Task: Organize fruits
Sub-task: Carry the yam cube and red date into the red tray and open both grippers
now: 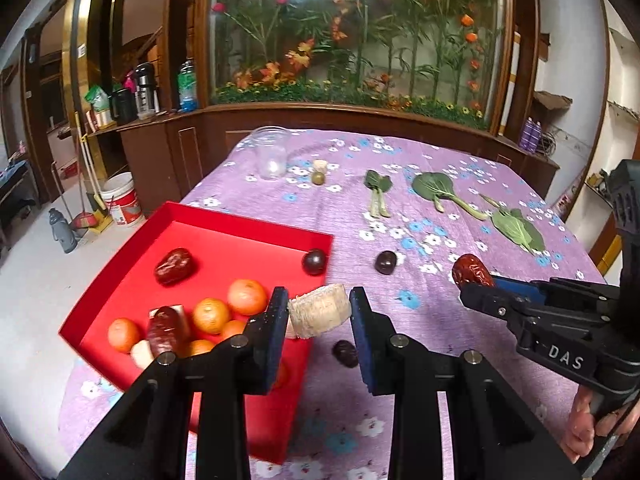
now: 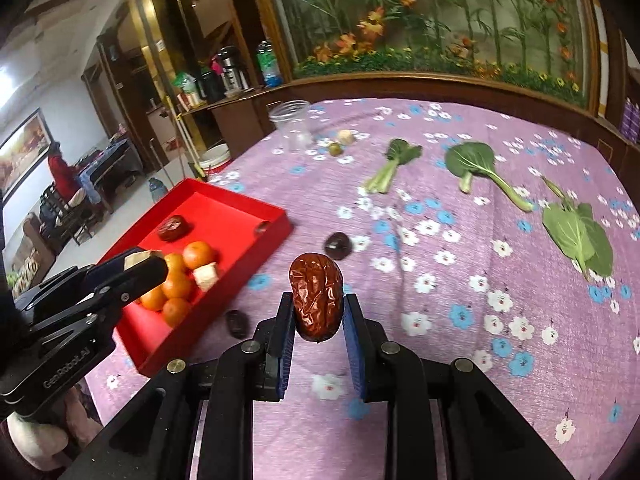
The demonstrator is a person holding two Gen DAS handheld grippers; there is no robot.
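Left wrist view: the left gripper (image 1: 319, 316) is closed on a pale banana chunk (image 1: 318, 315), held above the near right corner of the red tray (image 1: 120, 276). In the tray lie several oranges (image 1: 247, 297), two red dates (image 1: 175, 265), pale banana pieces (image 1: 142, 354) and a dark plum (image 1: 314, 261) in the tray's far right corner. Just right of the tray, on the purple cloth (image 1: 420, 360), sit another plum (image 1: 385, 262) and, nearer, a dark fruit (image 1: 345, 353). Beyond the tray stands a clear jar (image 1: 272, 152); whether it holds anything cannot be told. A small green fruit (image 1: 318, 178) and a pale piece (image 1: 320, 166) lie just right of it. Three greens (image 1: 434, 188) lie well right of the tray. The right gripper (image 1: 476, 286) enters far right of the tray, clamped on a date (image 1: 472, 272); its body reads "DAS".

Right wrist view: the right gripper (image 2: 316, 312) pinches the date (image 2: 316, 296) upright between its blue pads (image 2: 354, 344), right of the tray (image 2: 224, 264). This view shows the date's wrinkled skin close up. It also takes in a person in red (image 2: 62, 172) seated well beyond the tray. The left gripper (image 2: 144, 266), over the tray, grips the banana chunk (image 2: 138, 258); its side reads "Gen.Robot.AI". Oranges (image 2: 198, 254) and a date (image 2: 173, 227) show in the tray. A plum (image 2: 338, 245) and the dark fruit (image 2: 237, 322) lie just outside its right wall.
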